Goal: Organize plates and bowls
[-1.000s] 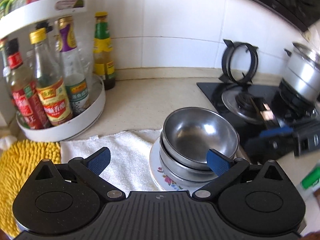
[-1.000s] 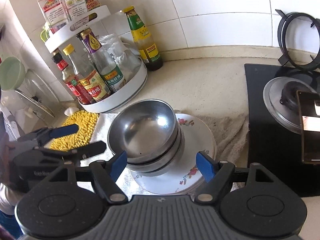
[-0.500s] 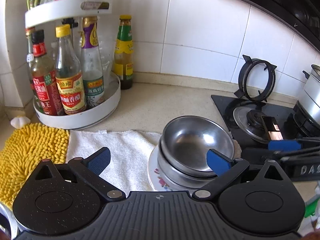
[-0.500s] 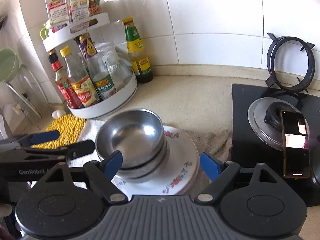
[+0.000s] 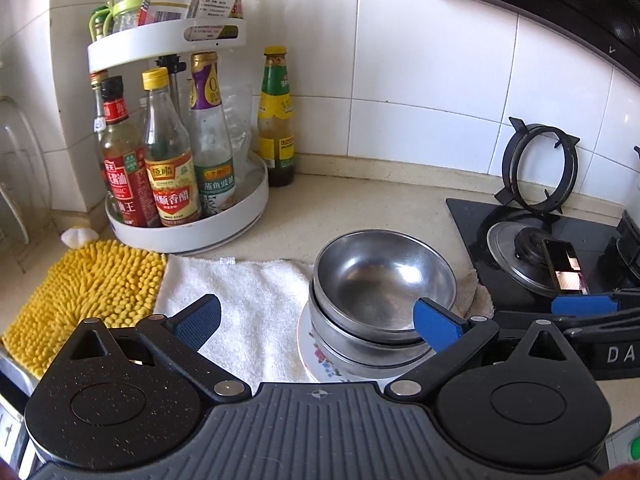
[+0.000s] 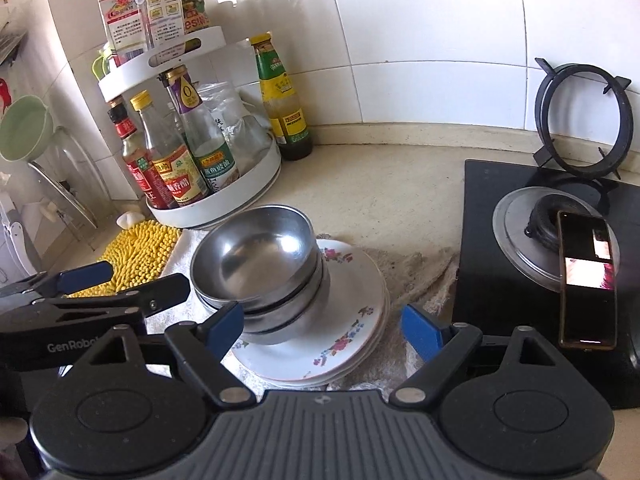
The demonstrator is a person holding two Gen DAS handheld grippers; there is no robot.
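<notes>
On the counter, the towel carried a stack of plates with the nested steel bowls resting on its left part, so stacking appeared complete. The left gripper and right gripper hung just short of the pile, both with fingers spread wide and holding nothing. Judged: any next move would call for closing on a rim without tipping the bowls

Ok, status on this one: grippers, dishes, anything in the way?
Left gripper open, empty. Right gripper open, empty. Steel bowls nested on stacked floral plates, on towel. Phone on stove, clear of stack.
</notes>
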